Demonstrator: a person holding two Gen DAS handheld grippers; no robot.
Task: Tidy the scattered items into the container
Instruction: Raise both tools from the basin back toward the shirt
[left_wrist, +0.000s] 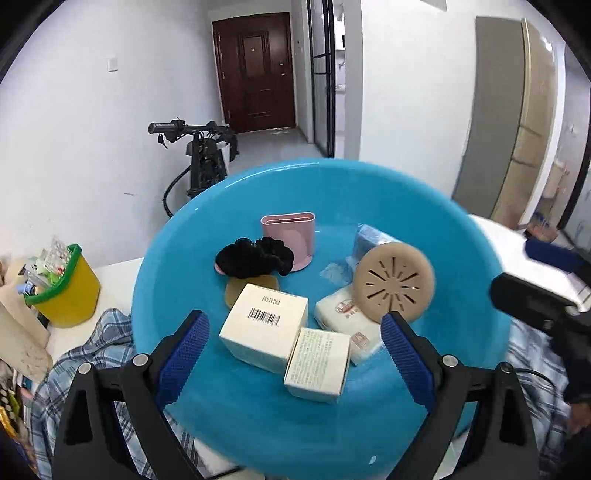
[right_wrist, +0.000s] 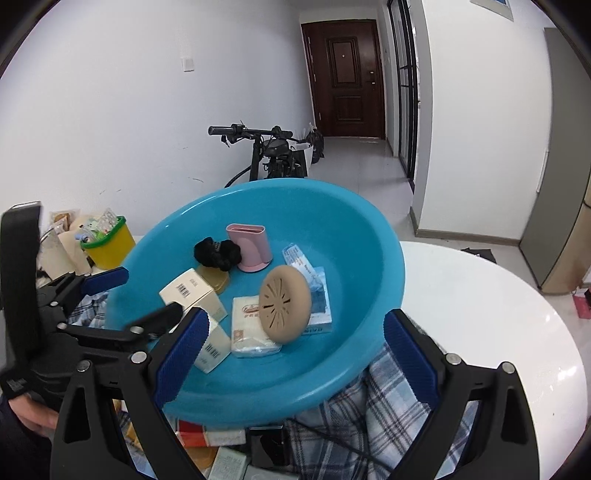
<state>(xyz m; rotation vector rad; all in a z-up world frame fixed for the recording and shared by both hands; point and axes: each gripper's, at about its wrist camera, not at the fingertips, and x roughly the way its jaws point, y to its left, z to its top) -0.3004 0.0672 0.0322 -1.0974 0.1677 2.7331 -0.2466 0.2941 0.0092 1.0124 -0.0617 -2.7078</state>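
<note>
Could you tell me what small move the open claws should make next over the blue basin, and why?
Probably draw the left claw back from the blue basin. Both claws, including the right claw, look open and empty, while the boxes, such as the barcode box, the tan vented disc and the black scrunchie already sit inside, so what remains probably lies outside the basin.

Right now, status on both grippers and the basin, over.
Left gripper open, empty. Right gripper open, empty. Blue basin loaded: boxes, tissue packs, tan disc, pink holder, black scrunchie. Nothing blocking.
</note>
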